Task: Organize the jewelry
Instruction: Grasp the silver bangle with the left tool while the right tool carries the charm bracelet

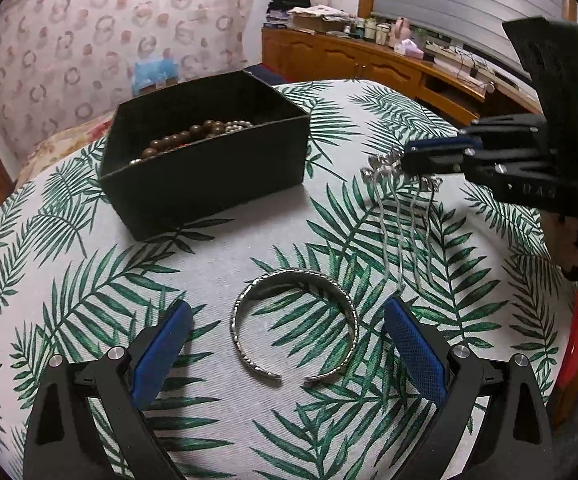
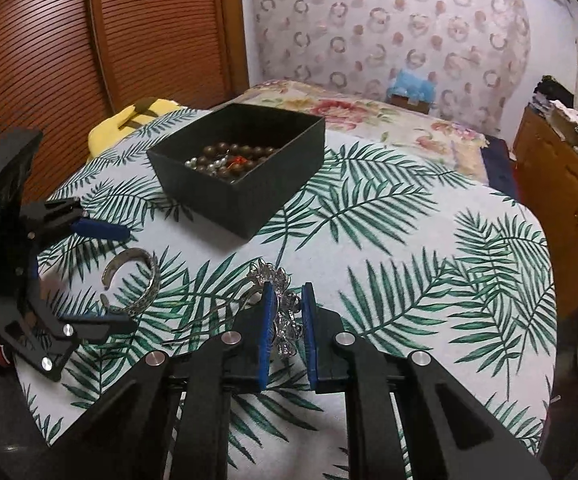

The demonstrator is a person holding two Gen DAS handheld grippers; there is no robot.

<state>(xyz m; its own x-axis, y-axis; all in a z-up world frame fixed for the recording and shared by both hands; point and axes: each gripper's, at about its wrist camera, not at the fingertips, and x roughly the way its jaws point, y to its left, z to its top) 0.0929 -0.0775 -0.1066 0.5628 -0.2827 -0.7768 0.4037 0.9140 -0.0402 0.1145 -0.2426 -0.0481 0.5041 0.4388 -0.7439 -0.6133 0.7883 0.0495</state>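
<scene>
the tabletop (image 1: pixel 217 264) wears a pale cloth printed with green palm fronds, and it carries everything here. behind it a bed (image 2: pixel 373 116) with a flowered cover stands against patterned wallpaper, and a wooden sideboard (image 1: pixel 353 60) piled with clutter runs along the far wall.

the black box (image 1: pixel 205 168) sits open toward the far side of the tabletop, and inside it lie a strand of brown wooden beads (image 1: pixel 185 138) and a string of small pale beads (image 2: pixel 205 164).

the left gripper (image 1: pixel 289 322) is low over the near edge of the tabletop with its jaws spread wide, holding nothing. the silver cuff bracelet (image 1: pixel 295 322) lies flat on the cloth between its two blue pads, touching neither; its gap faces the camera.

the right gripper (image 2: pixel 287 300) is near the right side, well apart from the box. its jaws are nearly closed and pinch the ornate silver head of the hair comb (image 2: pixel 279 300), whose wavy prongs (image 1: pixel 407 236) run toward the near edge. whether the prong tips touch the cloth i cannot tell.
</scene>
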